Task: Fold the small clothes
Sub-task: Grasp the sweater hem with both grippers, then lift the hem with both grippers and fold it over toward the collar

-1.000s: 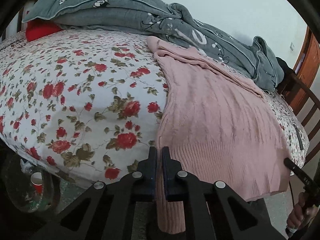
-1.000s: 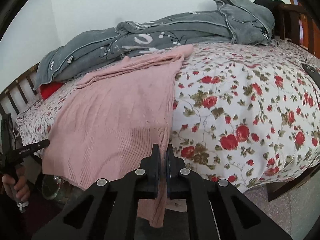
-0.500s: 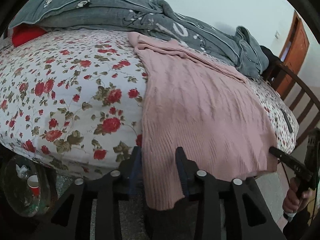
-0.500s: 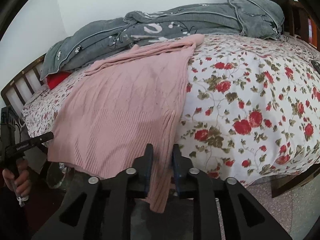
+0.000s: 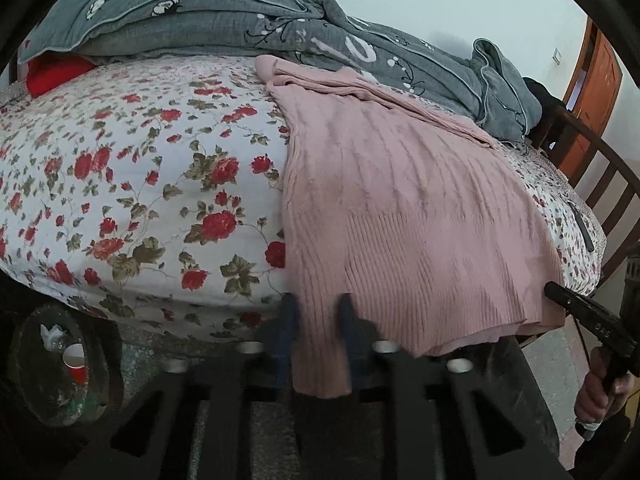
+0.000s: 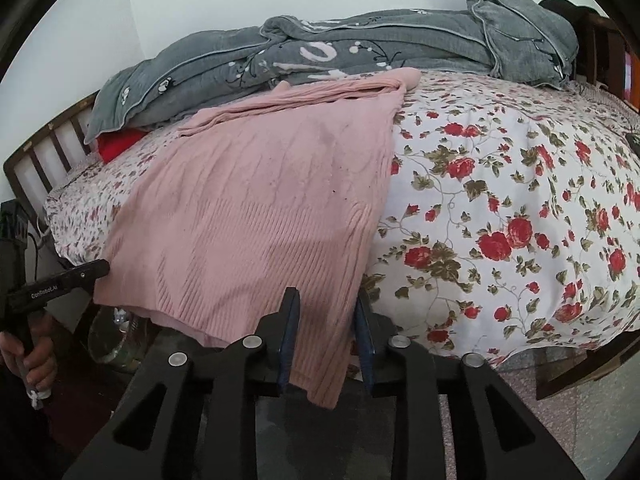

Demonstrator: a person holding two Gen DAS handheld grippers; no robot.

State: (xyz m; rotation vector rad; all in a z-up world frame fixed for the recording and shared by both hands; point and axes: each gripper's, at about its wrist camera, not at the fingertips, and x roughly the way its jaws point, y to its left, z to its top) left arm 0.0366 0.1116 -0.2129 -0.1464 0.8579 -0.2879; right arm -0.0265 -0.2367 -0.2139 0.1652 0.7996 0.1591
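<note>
A pink knitted sweater [image 5: 400, 200] lies spread on the floral bed, its ribbed hem hanging over the near edge. The hem's left corner hangs between the fingers of my left gripper [image 5: 318, 320]; the jaws stand apart and are closing, and the pads do not visibly pinch the cloth. In the right wrist view the sweater [image 6: 260, 208] drops its right hem corner between the fingers of my right gripper [image 6: 326, 316], whose jaws are also apart and closing. Each gripper shows at the edge of the other's view, gripped by a hand [image 6: 32, 360].
A grey quilt [image 5: 280, 28] is bunched along the back of the floral sheet [image 5: 140, 180], with a red pillow [image 5: 52, 76] under it. Wooden bed rails [image 5: 600, 184] rise at the ends. A bin with a red cup [image 5: 74, 364] stands on the floor.
Both grippers were shut a second ago; their jaws have since parted and now straddle the sweater's hem corners. The left gripper shifted slightly sideways along the bed edge.
</note>
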